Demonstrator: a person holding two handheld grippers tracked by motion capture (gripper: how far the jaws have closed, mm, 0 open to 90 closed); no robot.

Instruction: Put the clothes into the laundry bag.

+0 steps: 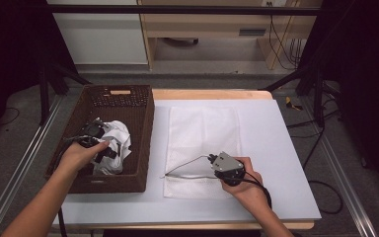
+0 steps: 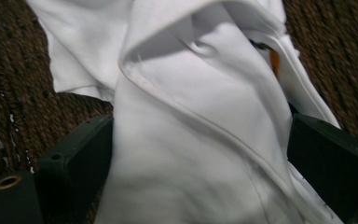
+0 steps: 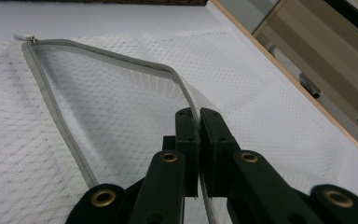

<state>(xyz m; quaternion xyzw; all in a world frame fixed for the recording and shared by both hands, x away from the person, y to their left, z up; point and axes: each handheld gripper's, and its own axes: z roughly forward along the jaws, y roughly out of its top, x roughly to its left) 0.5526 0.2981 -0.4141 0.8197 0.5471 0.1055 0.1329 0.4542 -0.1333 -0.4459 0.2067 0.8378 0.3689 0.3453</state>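
One crumpled white garment (image 2: 191, 140) fills the basket (image 1: 143, 123).

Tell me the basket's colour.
Dark brown woven basket, clearest in the high view.

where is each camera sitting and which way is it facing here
High view: fixed above the person's side, looking forward and down on the table, wicker basket and mesh bag; both forearms and both hand-held grippers show, left and right.
Left gripper view: rides the left hand-held gripper, looking down into the basket; its black jaws flank the white garment.
Right gripper view: rides the right hand-held gripper, looking low across the mesh bag; jaws pinch its zipper edge.
Shared: the high and left gripper views both show the white garment in the basket.
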